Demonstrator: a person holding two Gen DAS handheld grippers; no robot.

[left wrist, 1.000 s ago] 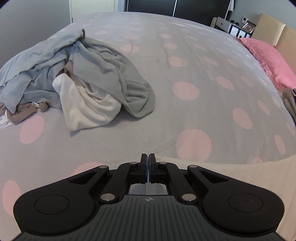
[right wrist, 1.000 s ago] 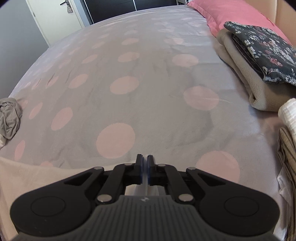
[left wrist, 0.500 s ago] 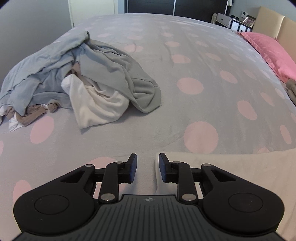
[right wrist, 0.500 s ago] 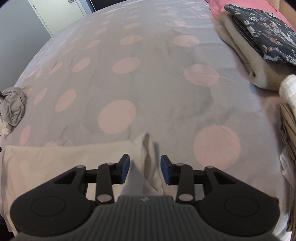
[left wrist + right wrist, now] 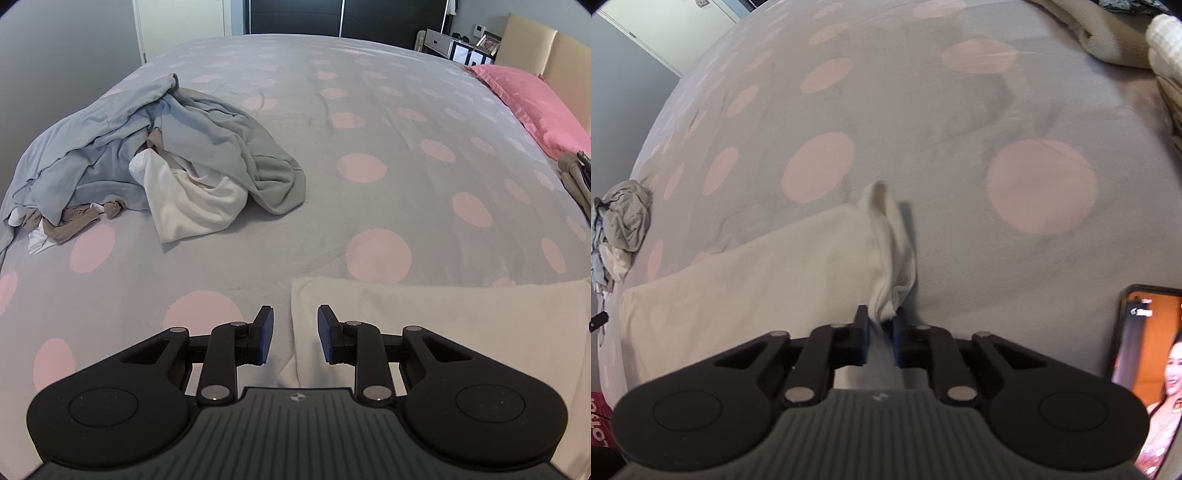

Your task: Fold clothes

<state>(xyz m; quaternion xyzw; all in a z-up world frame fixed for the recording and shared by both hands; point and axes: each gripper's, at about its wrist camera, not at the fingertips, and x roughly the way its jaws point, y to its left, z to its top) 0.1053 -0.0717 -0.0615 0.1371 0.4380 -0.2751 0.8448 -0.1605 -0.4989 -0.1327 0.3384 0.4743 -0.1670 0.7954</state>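
Our right gripper [image 5: 880, 334] has just closed, pinching the cream garment [image 5: 757, 273] at its bunched corner. Our left gripper [image 5: 295, 334] stands apart over the garment's other end [image 5: 424, 317], gripping nothing. Unfolded clothes [image 5: 147, 162] sit at ten o'clock on the spotted bedspread [image 5: 369, 110]; a phone [image 5: 1145, 369] lies at four o'clock.

In your right wrist view, a pink-red object [image 5: 597, 424] at the lower left edge of the frame carries large pale letters, cut off by the frame and turned sideways; you can make out roughly "LOT", no more. At the lower right, a phone [image 5: 1145, 373] lying on the bedspread shows a video with a small white caption near its upper left corner, too blurred for you to read. Your left wrist view offers no legible text.
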